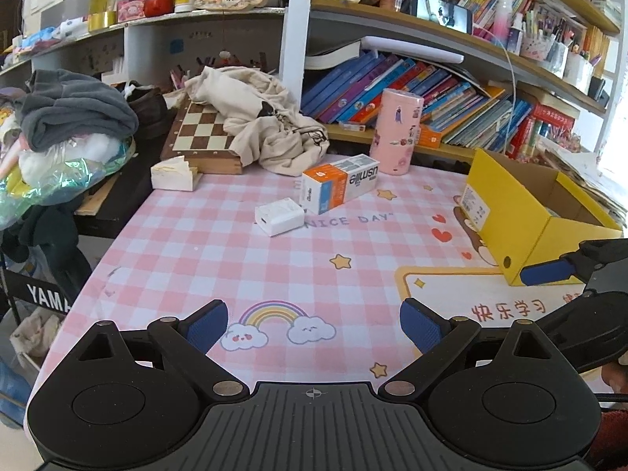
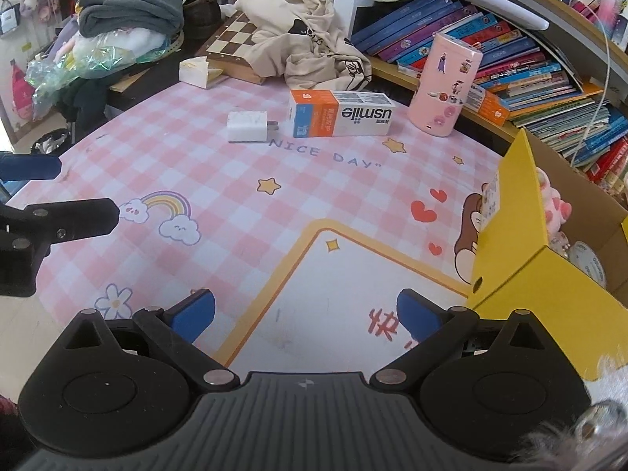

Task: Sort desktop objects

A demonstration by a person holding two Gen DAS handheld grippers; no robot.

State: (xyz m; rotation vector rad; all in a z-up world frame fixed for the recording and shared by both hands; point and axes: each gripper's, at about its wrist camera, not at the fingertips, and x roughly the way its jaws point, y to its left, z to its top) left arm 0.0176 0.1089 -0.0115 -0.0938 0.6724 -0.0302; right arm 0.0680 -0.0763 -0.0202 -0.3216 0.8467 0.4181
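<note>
Both tools are held spread and empty over the desk mat's (image 1: pixel 188 243) near edge: the left gripper (image 1: pixel 314 327) and the right gripper (image 2: pixel 306 314). The white charger (image 2: pixel 248 126) and orange box (image 2: pixel 339 114) are seen toward the far edge, just apart; the yellow box (image 2: pixel 510 274) is set at the right edge.

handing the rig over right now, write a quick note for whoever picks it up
Left gripper: open, empty, low over the pink checked desk mat.
Right gripper: open, empty, beside the yellow cardboard box.
On the mat: white plug charger, orange and white usmile carton, upright pink stickered canister.
Done: the box already holds a pink plush toy and some small items.
Left: apparently charger, carton and canister, none gripped.
</note>
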